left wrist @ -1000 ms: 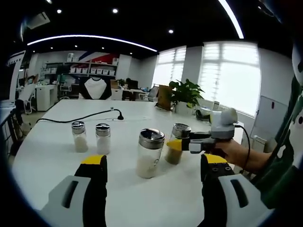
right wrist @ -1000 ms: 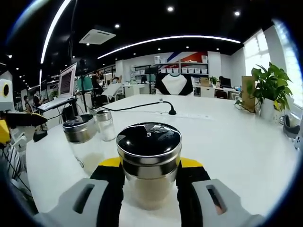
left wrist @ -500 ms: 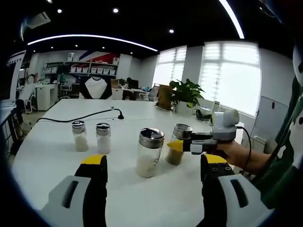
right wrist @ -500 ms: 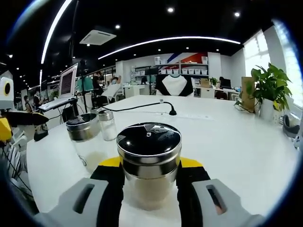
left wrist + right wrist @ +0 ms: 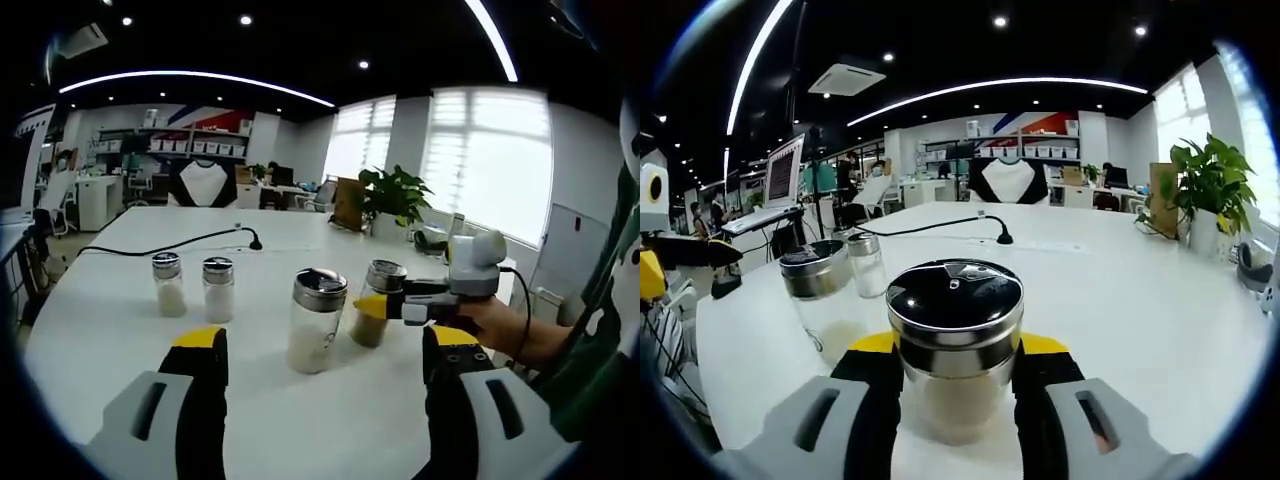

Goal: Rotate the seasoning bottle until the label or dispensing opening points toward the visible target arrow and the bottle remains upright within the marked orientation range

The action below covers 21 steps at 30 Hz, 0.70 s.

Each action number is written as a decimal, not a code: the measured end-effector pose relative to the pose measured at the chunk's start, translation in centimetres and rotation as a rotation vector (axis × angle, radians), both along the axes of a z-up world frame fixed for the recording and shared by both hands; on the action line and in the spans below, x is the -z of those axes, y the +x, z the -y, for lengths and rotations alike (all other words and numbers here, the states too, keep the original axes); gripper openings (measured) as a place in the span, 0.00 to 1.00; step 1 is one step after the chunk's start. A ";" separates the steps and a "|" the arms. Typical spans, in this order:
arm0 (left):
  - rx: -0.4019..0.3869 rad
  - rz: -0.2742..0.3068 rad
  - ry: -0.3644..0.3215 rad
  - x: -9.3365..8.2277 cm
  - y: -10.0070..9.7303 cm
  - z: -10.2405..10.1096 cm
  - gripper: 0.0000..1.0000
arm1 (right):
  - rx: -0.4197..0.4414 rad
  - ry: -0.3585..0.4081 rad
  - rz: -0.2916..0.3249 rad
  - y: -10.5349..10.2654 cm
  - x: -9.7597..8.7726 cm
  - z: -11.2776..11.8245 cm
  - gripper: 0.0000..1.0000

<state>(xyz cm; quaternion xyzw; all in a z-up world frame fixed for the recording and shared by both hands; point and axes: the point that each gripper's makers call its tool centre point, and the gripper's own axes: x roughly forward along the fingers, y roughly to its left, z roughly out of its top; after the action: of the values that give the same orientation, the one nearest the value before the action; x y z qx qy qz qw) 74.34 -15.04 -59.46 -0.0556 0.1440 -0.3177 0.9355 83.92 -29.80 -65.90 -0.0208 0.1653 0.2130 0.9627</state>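
Unchanged since the earlier frames: right gripper (image 5: pixel 955 395) is keeping its jaws clamped on the seasoning bottle (image 5: pixel 954 345), standing upright on the white table (image 5: pixel 1120 300), brown powder inside; facing indiscernible. Left gripper (image 5: pixel 325 375) is hovering wide open, empty. Neighbouring jar (image 5: pixel 315 318) is holding white grains.

L gripper (image 5: pixel 318 365): two thick black jaws w/ yellow tips, pale grey housings at the base, each w/ a dark oval slot. R gripper (image 5: pixel 955 375): same build, black jaws, yellow tips, grey slotted housings; seen from the left gripper view it has a white rounded top and a thin black cable trailing back. Person's sleeve (image 5: pixel 600 340) is dark green w/ white markings.
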 end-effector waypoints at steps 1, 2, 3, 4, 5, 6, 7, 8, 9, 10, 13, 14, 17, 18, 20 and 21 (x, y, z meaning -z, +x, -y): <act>-0.001 0.000 0.000 0.0 0.1 -0.1 0.84 | -0.002 0.000 -0.001 0.0 0.0 0.0 0.42; -0.001 -0.001 0.000 0.0 0.1 -0.1 0.84 | -0.003 0.000 0.000 0.0 0.0 0.0 0.42; -0.001 -0.003 0.000 0.1 0.1 -0.1 0.84 | -0.008 0.000 0.002 0.0 0.0 0.0 0.42; -0.001 -0.003 0.000 0.1 0.2 -0.1 0.84 | -0.012 0.005 0.002 0.0 0.0 0.0 0.42; 0.000 -0.004 0.001 0.2 0.2 -0.2 0.84 | -0.022 0.006 0.004 0.1 0.0 0.0 0.42; 0.000 -0.005 0.002 0.2 0.2 -0.2 0.84 | -0.023 0.006 0.004 0.1 0.0 0.0 0.44; -0.001 -0.006 0.003 0.2 0.4 -0.3 0.84 | -0.032 -0.002 0.012 0.2 -0.1 0.0 0.46; -0.001 -0.007 0.004 0.2 0.4 -0.4 0.84 | -0.045 -0.003 0.017 0.3 -0.2 -0.1 0.51; -0.001 -0.007 0.004 0.3 0.4 -0.4 0.84 | -0.060 -0.001 0.013 0.3 -0.2 -0.2 0.54; -0.002 -0.008 0.004 0.3 0.4 -0.4 0.84 | -0.067 0.005 0.012 0.4 -0.3 -0.2 0.55; -0.004 -0.012 0.004 0.4 0.5 -0.5 0.84 | -0.088 0.020 0.014 0.5 -0.5 -0.1 0.58; -0.004 -0.010 0.004 0.3 0.4 -0.5 0.84 | -0.097 0.019 0.015 0.6 -0.6 0.0 0.61; -0.004 -0.011 0.003 0.3 0.4 -0.5 0.84 | -0.167 0.053 0.023 0.5 -0.9 -0.6 0.63; -0.004 -0.012 0.003 0.4 0.4 -0.5 0.84 | -0.196 0.060 0.019 0.3 -1.0 -0.8 0.64; -0.005 -0.012 0.005 0.4 0.4 -0.5 0.84 | -0.242 0.080 0.011 0.1 -1.1 -1.0 0.65; -0.006 -0.011 0.006 0.4 0.4 -0.6 0.84 | -0.269 0.110 0.008 -0.1 -1.4 -1.3 0.65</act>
<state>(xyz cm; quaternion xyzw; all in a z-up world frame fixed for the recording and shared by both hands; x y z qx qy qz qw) 74.71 -14.42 -59.82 -0.0552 0.1501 -0.3140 0.9358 83.86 -28.50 -64.52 0.0092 0.1454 0.3486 0.9259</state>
